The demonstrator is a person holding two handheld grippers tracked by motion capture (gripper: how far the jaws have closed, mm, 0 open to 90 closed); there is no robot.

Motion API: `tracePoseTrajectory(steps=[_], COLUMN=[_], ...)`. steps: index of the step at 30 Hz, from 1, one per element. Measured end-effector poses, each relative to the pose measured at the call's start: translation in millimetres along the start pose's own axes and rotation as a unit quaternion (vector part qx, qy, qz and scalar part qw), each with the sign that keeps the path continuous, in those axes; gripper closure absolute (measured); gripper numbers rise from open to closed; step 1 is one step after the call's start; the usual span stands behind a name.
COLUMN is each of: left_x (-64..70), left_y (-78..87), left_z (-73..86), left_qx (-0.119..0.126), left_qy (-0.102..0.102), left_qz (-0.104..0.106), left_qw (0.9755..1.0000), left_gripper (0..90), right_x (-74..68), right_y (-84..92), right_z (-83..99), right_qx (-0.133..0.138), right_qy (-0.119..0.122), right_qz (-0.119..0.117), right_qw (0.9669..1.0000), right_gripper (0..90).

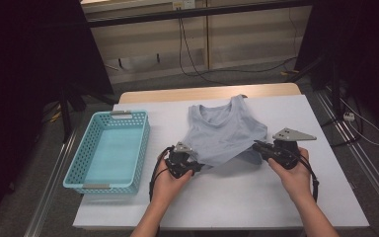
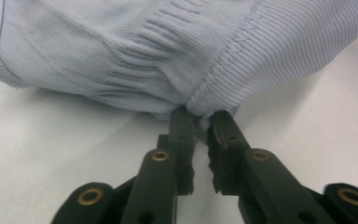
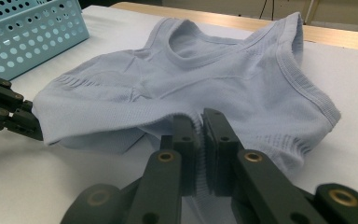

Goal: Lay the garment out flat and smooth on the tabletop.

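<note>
Both hand-held grippers pinch the hem of the pale blue tank top (image 1: 225, 131): left hand-held gripper (image 2: 198, 122) clamped on one corner, right hand-held gripper (image 3: 200, 122) on the other, prob. to fold it. Top lies mid tabletop (image 1: 256, 197), w/ blue basket (image 1: 109, 151) waiting beyond at left.

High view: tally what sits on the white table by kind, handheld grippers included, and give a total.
Garments: 1, the light blue tank top, its lower edge pinched at both corners
Baskets: 1, the turquoise basket
Grippers: 2, the left gripper and the right gripper, both with jaws shut on the tank top
Total: 4
</note>
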State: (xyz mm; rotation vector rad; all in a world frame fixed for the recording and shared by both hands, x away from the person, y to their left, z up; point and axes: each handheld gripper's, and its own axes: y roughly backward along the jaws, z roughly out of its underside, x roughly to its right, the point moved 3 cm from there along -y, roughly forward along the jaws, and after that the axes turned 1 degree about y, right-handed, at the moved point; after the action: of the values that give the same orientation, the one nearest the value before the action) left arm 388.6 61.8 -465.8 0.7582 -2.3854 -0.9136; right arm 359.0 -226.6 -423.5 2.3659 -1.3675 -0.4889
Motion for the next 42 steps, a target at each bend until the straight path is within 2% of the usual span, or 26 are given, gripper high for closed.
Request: tracePoseTrajectory(steps=[3,8,14,18,28,34,42], left_x=[1.5,1.7,-4.6,-8.8,-22.5,-25.2,-26.2], left_y=[0.0,4.8,18.9,28.3,53.5,54.0,52.1], left_z=[-0.4,-3.6,-9.5,-12.8,-21.6,-22.4,-24.1], left_qx=[0.000,0.007,0.027,0.042,0.085,0.087,0.088], left_qy=[0.003,0.013,0.022,0.036,0.042,0.042,0.042], left_qz=[0.007,0.013,0.010,0.012,-0.001,-0.005,-0.005], left_qw=[1.0000,0.9998,0.9993,0.9984,0.9955,0.9953,0.9952], left_gripper=[87.2,88.8,89.3,89.5,89.6,89.6,89.6], right_x=[-0.1,-0.2,-0.9,-1.4,-5.6,-9.9,-12.6], right_y=[0.0,0.6,0.2,-0.3,-3.0,-6.4,-8.6], right_z=[0.1,0.2,0.5,1.2,3.4,7.1,15.0], right_qx=[0.000,-0.001,-0.002,-0.004,-0.012,-0.023,-0.042], right_qy=[0.001,0.000,0.000,0.003,0.015,0.029,0.040], right_qz=[0.000,0.000,-0.001,0.000,-0.001,-0.001,0.007], right_qw=[1.0000,1.0000,1.0000,1.0000,0.9998,0.9993,0.9983], right_gripper=[84.6,84.6,84.6,84.5,81.6,78.4,69.6])
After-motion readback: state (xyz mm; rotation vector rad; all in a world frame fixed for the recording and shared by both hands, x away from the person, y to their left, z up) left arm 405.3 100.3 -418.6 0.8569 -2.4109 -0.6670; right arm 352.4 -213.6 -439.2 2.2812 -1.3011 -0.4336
